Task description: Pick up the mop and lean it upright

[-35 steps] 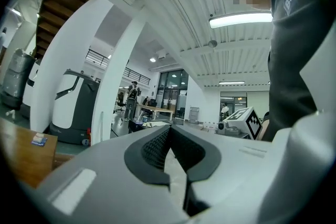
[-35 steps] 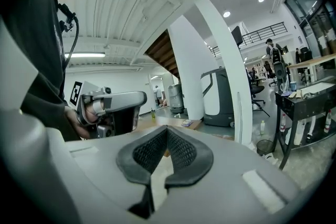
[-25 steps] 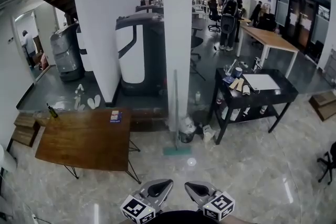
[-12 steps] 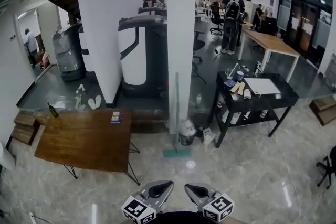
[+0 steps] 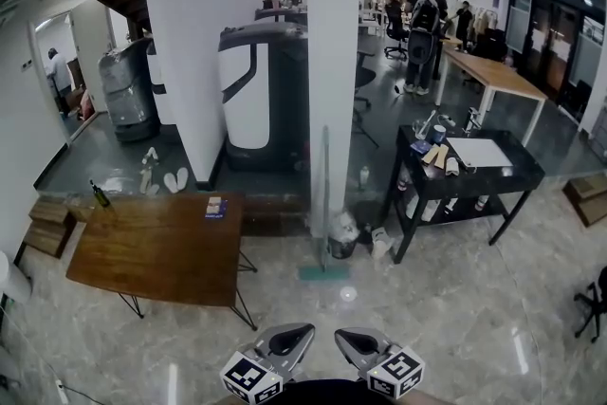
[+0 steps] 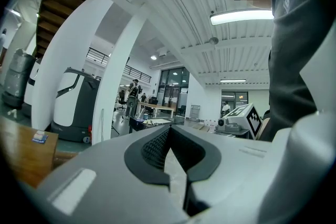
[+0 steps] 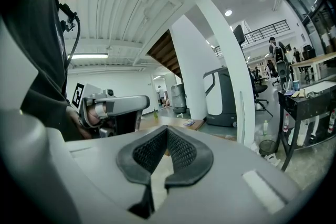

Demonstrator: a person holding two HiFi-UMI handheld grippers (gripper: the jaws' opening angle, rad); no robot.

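Well ahead of left fingers (image 5: 285,340), right fingers (image 5: 358,343): upright mop (image 5: 321,272).

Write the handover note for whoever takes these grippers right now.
Left gripper: shut, empty, held close to the body.
Right gripper: shut, empty, beside the left one.
Mop: upright, handle against the white pillar, head on the floor.
Done: the mop appears to be leaned up already.
Left: probably nothing; check that it stands steady.
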